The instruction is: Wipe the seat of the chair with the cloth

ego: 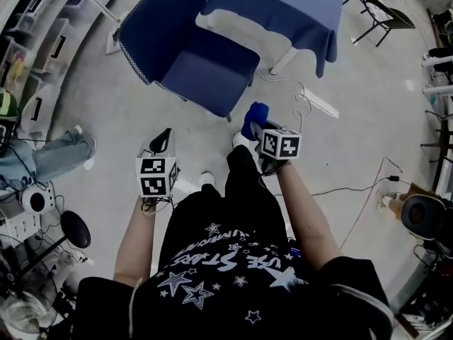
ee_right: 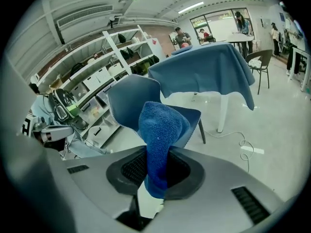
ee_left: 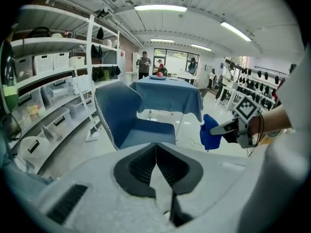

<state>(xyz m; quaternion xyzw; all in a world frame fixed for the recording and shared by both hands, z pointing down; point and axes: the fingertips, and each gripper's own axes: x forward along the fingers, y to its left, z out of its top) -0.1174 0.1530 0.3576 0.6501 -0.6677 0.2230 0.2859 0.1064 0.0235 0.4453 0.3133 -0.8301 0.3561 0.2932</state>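
Observation:
The blue chair (ego: 209,73) stands on the floor ahead of me, its seat (ee_left: 148,134) bare and its back to the left. My right gripper (ego: 256,127) is shut on a blue cloth (ego: 254,117) that bunches up out of the jaws (ee_right: 160,127), held in the air just short of the seat's front right corner. In the right gripper view the cloth covers part of the chair (ee_right: 127,102). My left gripper (ego: 162,141) hangs to the left, lower than the chair, shut with nothing between its fingers (ee_left: 156,148). From there the cloth (ee_left: 210,132) shows at the right.
A table with a blue tablecloth (ego: 283,6) stands just behind the chair, right of it. Storage shelves (ee_left: 58,86) line the left side. A white cable and power strip (ego: 311,103) lie on the floor at the right. A person's leg in jeans (ego: 56,154) is at the left.

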